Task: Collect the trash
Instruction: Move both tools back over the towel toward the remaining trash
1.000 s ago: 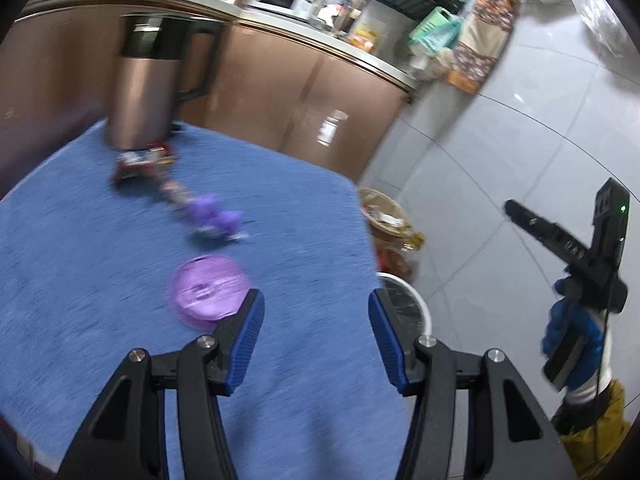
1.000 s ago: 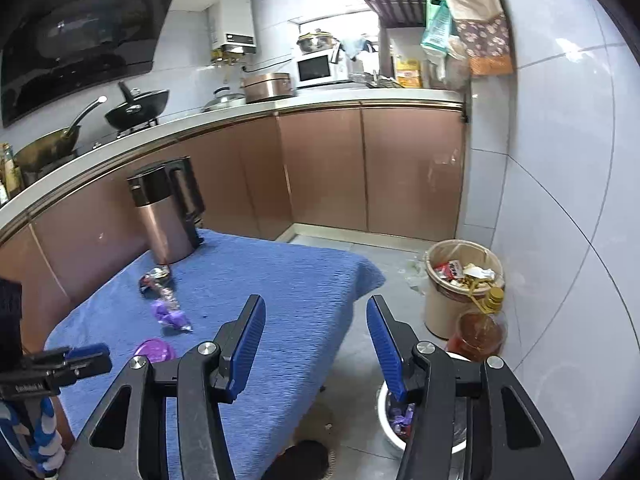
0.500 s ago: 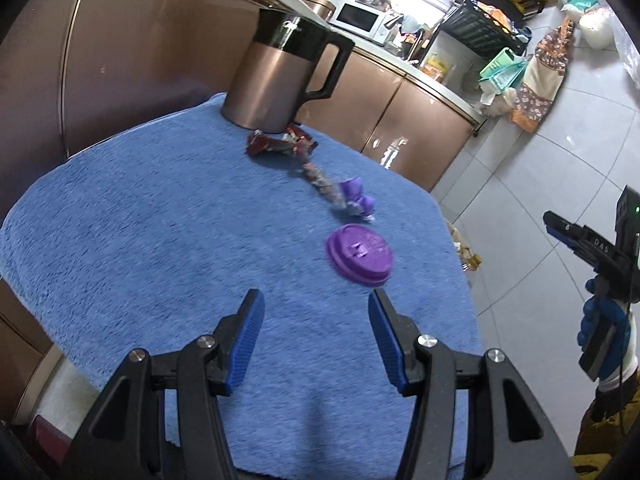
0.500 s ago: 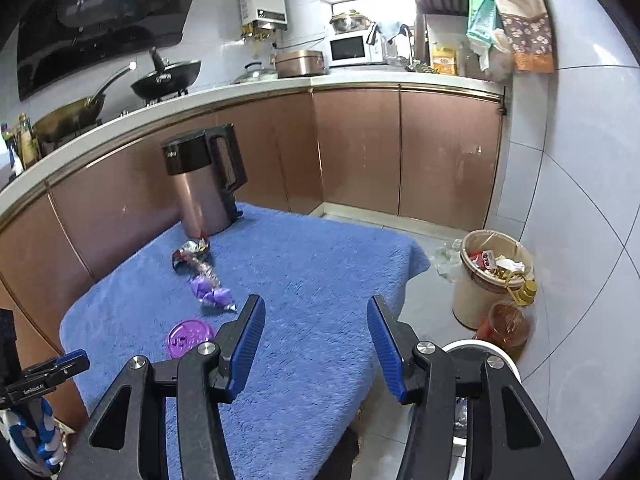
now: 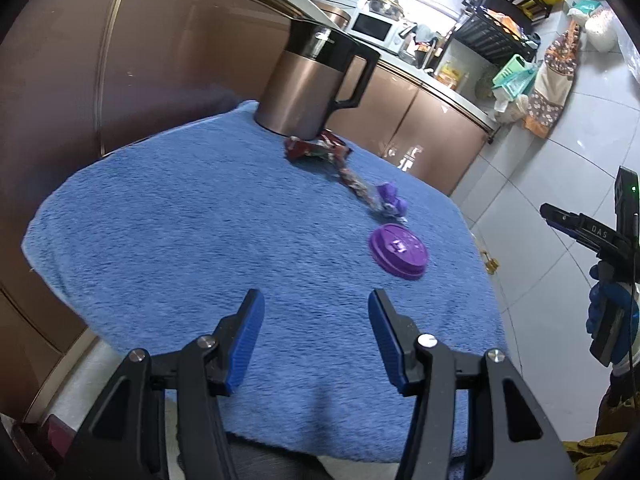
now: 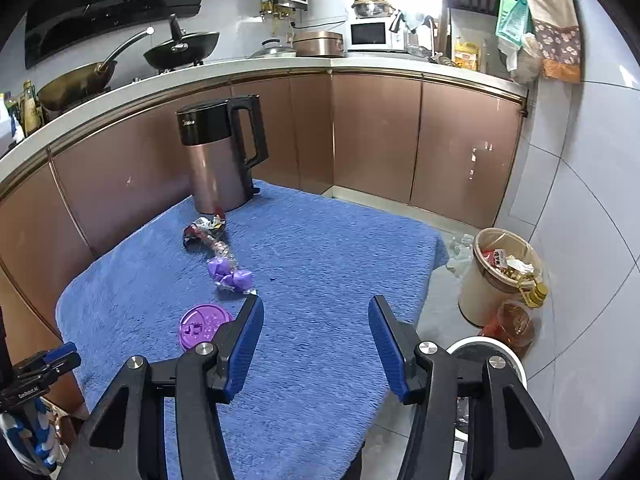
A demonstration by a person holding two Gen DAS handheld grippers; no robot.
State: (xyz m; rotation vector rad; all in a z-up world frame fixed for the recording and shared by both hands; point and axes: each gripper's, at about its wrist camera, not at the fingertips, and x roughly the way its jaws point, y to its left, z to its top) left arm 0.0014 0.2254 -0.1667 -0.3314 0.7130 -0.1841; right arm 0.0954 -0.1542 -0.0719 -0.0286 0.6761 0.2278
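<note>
Trash lies on a blue towel-covered table [image 5: 180,220] [image 6: 340,260]: a purple plastic lid [image 5: 399,251] [image 6: 204,326], a purple crumpled wrapper [image 5: 390,198] [image 6: 231,274], a twisted clear wrapper [image 5: 354,178] [image 6: 220,246] and a red-silver wrapper [image 5: 314,148] [image 6: 202,228] by the kettle. My left gripper [image 5: 316,340] is open and empty over the table's near edge, short of the lid. My right gripper [image 6: 316,344] is open and empty above the table's near side, with the lid just left of its left finger.
A copper-and-black kettle [image 5: 310,90] [image 6: 220,160] stands at the table's far end. A beige full trash bin [image 6: 498,276] and an oil bottle [image 6: 516,318] stand on the floor to the right, with a white bin [image 6: 486,354] below my right gripper. Brown cabinets surround the table.
My left gripper swung left and pulled back, so the lid now lies ahead to its right. My right gripper moved forward over the table toward the trash. Both stayed open.
</note>
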